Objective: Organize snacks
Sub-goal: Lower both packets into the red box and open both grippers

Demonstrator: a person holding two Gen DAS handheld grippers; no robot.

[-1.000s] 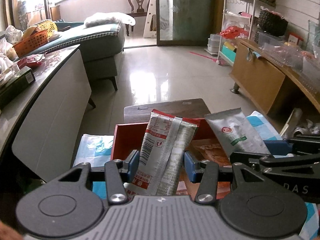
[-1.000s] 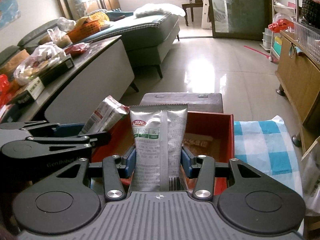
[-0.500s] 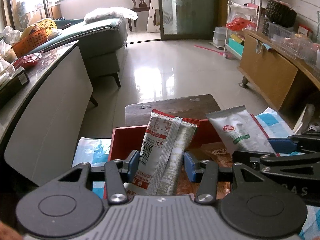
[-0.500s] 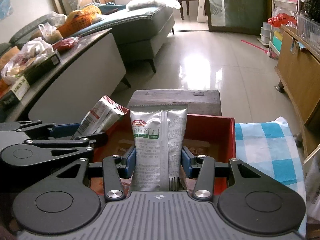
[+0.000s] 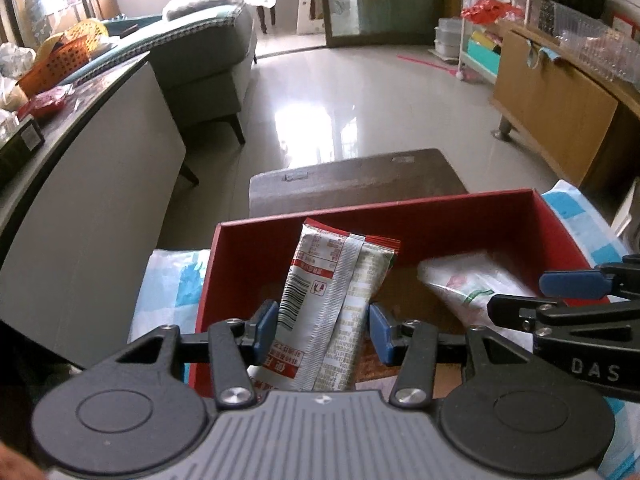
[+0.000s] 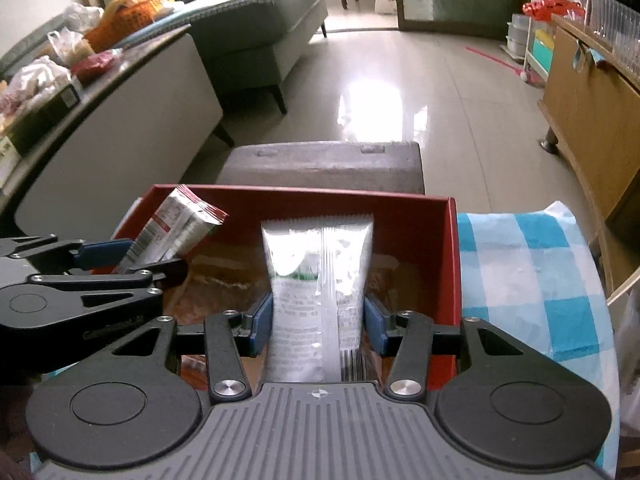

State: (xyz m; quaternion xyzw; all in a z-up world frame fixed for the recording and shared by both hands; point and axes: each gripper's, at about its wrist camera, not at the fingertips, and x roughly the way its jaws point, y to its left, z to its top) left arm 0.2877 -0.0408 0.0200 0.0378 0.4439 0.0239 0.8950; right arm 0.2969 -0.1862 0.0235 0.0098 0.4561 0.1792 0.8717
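My left gripper (image 5: 322,330) is shut on a red-and-silver snack packet (image 5: 332,304), held tilted inside the red box (image 5: 376,220). My right gripper (image 6: 318,320) is shut on a silver-and-green snack packet (image 6: 318,280), held over the same red box (image 6: 448,264). The right gripper's packet shows blurred in the left wrist view (image 5: 472,284). The left packet shows in the right wrist view (image 6: 176,228). Brown packets (image 6: 224,276) lie on the box floor.
The box sits on a blue-and-white checked cloth (image 6: 528,264). A dark wooden stool (image 6: 324,164) stands just beyond it. A grey counter (image 5: 92,168) with snacks runs along the left, a wooden cabinet (image 5: 560,108) on the right.
Both grippers have dipped lower into the red box with their packets. The box now fills more of both views.
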